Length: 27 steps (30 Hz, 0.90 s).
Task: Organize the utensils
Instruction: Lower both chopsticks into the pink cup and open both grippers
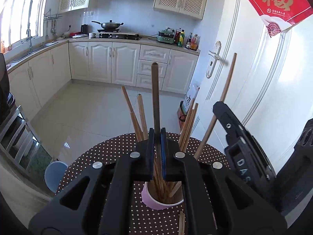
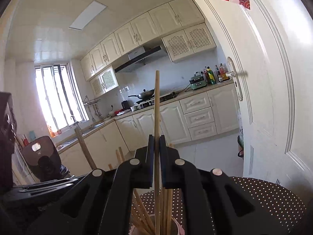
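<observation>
Chopsticks (image 1: 187, 125) mostly stand in the pink cup (image 1: 154, 201) on the dotted table (image 1: 93, 162); that much looks done.

Left wrist view: your left gripper (image 1: 156, 137) sits directly above the cup, jaws closed tight on a dark chopstick (image 1: 155, 98). It stands upright, its lower end reaching down into the cup among the others. A few loose sticks (image 1: 181, 223) lie flat on the table just beside the cup, near side; those look left to do. Your right gripper (image 1: 221, 109) shows at the right edge, angled in toward the cup, with a pale chopstick (image 1: 225, 92) slanting up out of it.

Right wrist view: your right gripper (image 2: 156, 143) is pitched upward, more toward wall cabinets than table. Jaws are pinched on the pale chopstick (image 2: 156, 107), which runs straight up between them and down into the cup (image 2: 180, 227) with the bundle. Cup is just below the fingers, only its rim visible.

Judgement: late in the task. Both held sticks appear seated or nearly so; release comes next, then the loose ones on the table.
</observation>
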### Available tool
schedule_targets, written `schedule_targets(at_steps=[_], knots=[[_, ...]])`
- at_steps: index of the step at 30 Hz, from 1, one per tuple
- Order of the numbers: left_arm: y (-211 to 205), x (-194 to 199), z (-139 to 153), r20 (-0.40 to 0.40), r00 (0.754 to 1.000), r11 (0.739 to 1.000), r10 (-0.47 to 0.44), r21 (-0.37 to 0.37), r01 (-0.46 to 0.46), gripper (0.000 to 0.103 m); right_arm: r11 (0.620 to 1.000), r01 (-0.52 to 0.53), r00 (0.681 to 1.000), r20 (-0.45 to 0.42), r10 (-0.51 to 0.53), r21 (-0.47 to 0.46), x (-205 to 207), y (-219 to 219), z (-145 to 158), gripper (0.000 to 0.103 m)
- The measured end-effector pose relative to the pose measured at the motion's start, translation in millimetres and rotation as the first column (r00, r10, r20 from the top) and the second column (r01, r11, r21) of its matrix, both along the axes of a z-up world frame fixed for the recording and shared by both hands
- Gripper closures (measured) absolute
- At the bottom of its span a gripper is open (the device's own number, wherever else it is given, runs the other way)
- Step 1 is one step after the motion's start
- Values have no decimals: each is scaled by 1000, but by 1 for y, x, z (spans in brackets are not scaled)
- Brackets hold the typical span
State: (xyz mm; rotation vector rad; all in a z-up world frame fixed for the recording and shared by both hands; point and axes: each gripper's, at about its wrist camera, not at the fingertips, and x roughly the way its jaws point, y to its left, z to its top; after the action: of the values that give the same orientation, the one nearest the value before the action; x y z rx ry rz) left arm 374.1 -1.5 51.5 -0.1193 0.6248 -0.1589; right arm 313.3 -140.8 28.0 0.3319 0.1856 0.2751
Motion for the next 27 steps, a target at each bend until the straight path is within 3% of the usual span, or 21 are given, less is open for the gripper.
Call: schedule_targets(at_steps=[11, 15, 27], knots=[[4, 9, -19, -52, 999, 1000, -1, 4, 2, 96, 1000, 23, 1000, 3, -23, -18, 4, 9, -19, 99], [5, 12, -26, -66, 998, 1000, -4, 5, 4, 95, 995, 64, 997, 53, -60, -76, 1, 15, -22, 99], [8, 15, -42, -67, 998, 1000, 14, 24, -12, 93, 992, 43, 998, -41, -48, -119, 11, 20, -41, 98]])
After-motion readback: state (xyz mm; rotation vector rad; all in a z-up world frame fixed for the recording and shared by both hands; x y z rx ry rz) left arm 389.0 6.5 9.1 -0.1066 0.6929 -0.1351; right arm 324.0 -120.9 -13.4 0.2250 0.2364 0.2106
